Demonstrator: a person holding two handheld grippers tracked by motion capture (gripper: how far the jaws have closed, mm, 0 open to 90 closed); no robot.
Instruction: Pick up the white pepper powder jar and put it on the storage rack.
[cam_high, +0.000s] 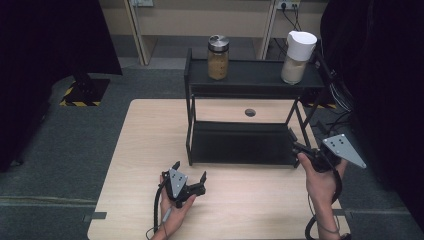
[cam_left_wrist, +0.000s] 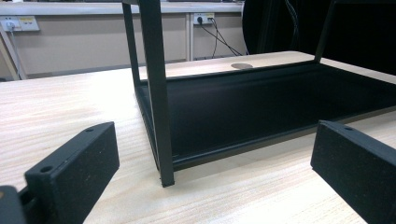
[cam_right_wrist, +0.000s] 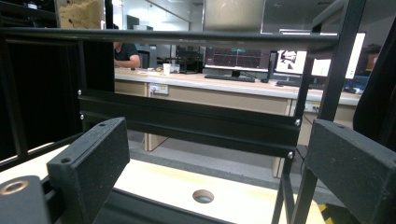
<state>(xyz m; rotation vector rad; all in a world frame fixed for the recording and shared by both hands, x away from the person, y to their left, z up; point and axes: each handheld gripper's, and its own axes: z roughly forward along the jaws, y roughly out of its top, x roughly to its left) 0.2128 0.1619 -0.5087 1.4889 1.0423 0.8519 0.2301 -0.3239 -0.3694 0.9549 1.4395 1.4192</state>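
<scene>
1. two claws of mine show in the high view: my left gripper (cam_high: 189, 181) rests low over the table (cam_high: 130, 165), jaws apart and empty, with the black rack (cam_high: 240, 80) just ahead of it and a little to its right. my right gripper (cam_high: 306, 151) sits by the rack's front right leg, at the lower shelf (cam_high: 240, 142); its jaws are hard to read from here. a glass jar (cam_high: 218, 57) and a white-lidded container (cam_high: 298, 57) stand on the top shelf, well beyond both claws.
2. left gripper view: my jaws stand wide apart, nothing between them; the rack's front left post (cam_left_wrist: 159, 93) rises just ahead, between the pads, not touched.
3. right gripper view: my jaws are spread and empty, with the rack's crossbar (cam_right_wrist: 187, 123) ahead and the table's round hole (cam_right_wrist: 203, 196) below.
</scene>
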